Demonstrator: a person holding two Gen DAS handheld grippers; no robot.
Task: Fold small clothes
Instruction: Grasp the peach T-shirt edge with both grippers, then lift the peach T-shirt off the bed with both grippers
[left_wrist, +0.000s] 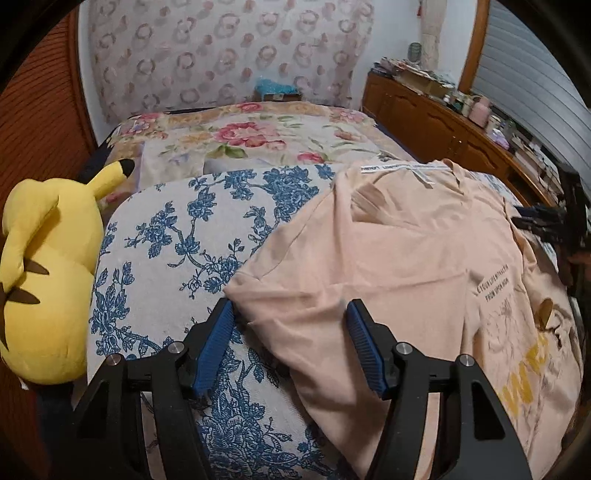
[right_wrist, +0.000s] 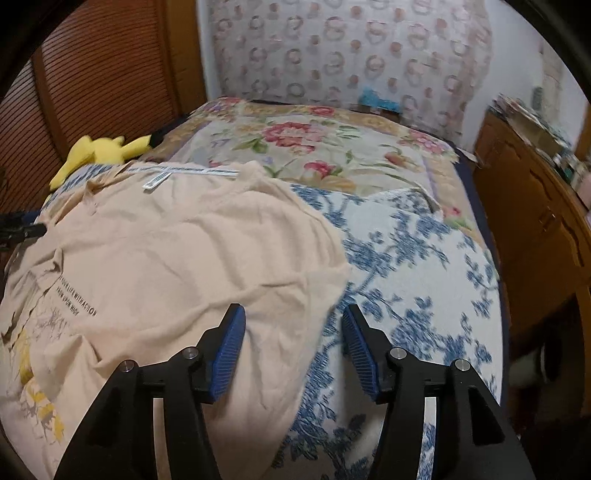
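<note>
One peach T-shirt (left_wrist: 388, 251), collar pointing away.

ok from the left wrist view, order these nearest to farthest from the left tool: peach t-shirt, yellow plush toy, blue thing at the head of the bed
From the left tool:
1. Peach t-shirt, its sleeve edge lying right between the open fingers.
2. Yellow plush toy, off to the left at the bed's edge.
3. Blue thing, far end, against the patterned headboard.

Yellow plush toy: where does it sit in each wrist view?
Left wrist: yellow plush toy fills the left edge, beside the blue-flowered cover.
Right wrist: small, upper left, beyond the peach T-shirt.
Shared landmark: the T-shirt's white neck label.
</note>
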